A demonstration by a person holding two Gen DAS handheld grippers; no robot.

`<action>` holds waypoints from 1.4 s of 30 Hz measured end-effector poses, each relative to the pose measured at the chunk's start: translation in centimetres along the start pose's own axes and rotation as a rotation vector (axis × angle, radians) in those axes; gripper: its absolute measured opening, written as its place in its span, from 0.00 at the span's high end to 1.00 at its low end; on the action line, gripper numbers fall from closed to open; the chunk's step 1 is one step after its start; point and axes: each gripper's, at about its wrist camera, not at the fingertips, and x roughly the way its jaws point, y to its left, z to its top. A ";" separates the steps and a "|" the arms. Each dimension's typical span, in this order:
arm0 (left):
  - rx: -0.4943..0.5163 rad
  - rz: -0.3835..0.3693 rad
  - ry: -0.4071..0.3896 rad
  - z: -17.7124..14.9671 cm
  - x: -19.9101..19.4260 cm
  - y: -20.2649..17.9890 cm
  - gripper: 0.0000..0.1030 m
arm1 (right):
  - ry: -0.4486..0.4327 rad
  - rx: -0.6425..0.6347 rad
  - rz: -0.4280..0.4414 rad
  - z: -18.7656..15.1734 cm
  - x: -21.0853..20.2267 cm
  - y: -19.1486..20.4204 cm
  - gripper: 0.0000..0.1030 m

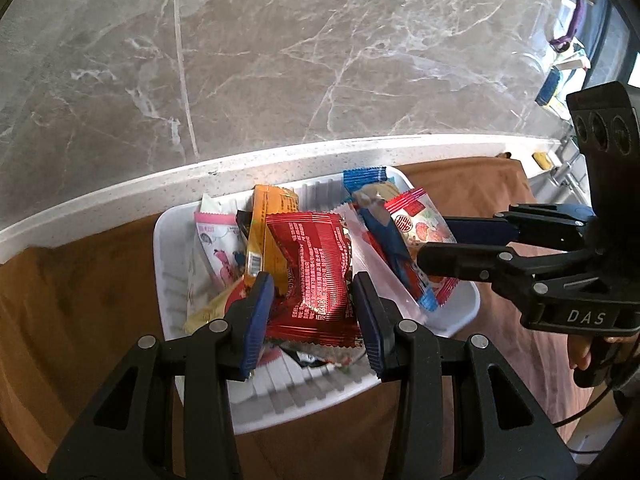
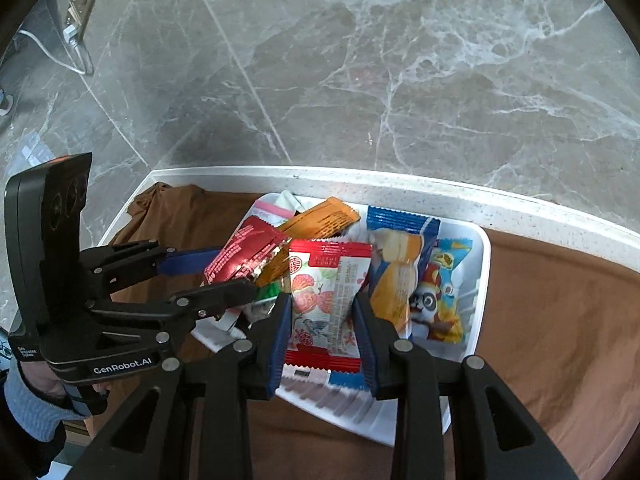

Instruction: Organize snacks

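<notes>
Left wrist view: my left claw (image 1: 314, 312) stands parted around the red foil packet (image 1: 316, 276) in the white tray (image 1: 460, 312). My right claw (image 2: 322, 320), parted too, flanks the strawberry packet (image 2: 324, 300).

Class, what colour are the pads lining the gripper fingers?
Blue pads, clearest in the left wrist view.

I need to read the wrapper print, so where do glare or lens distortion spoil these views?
Left wrist view: glare streaks the shiny red foil snack packet, blurring its print, and the white speckled counter edge bows from fisheye. Right wrist view: the white packet with red strawberries reads evenly lit; corners are vignetted black.
</notes>
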 end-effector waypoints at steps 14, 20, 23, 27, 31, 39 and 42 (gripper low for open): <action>-0.034 0.017 0.001 1.1 2.8 1.0 0.62 | 0.014 0.017 -0.022 0.3 2.1 -1.3 0.67; -0.033 0.055 0.001 1.3 4.0 0.8 0.55 | 0.021 -0.022 -0.053 0.2 3.0 -1.0 0.65; -0.046 0.043 -0.009 1.2 4.1 0.9 0.45 | 0.013 -0.038 -0.058 0.3 3.0 -0.5 0.53; -0.057 0.049 -0.024 1.2 3.7 1.0 0.37 | -0.034 -0.056 -0.094 0.5 1.9 0.0 0.34; -0.057 0.071 -0.048 1.2 2.7 1.0 0.36 | -0.068 -0.047 -0.088 0.7 0.4 0.0 0.30; -0.082 0.071 -0.109 0.5 -0.6 0.6 0.29 | -0.158 -0.031 -0.102 0.0 -3.7 0.7 0.12; -0.088 0.071 -0.128 -0.1 -2.1 0.2 0.28 | -0.177 -0.025 -0.129 -1.1 -5.2 1.1 0.11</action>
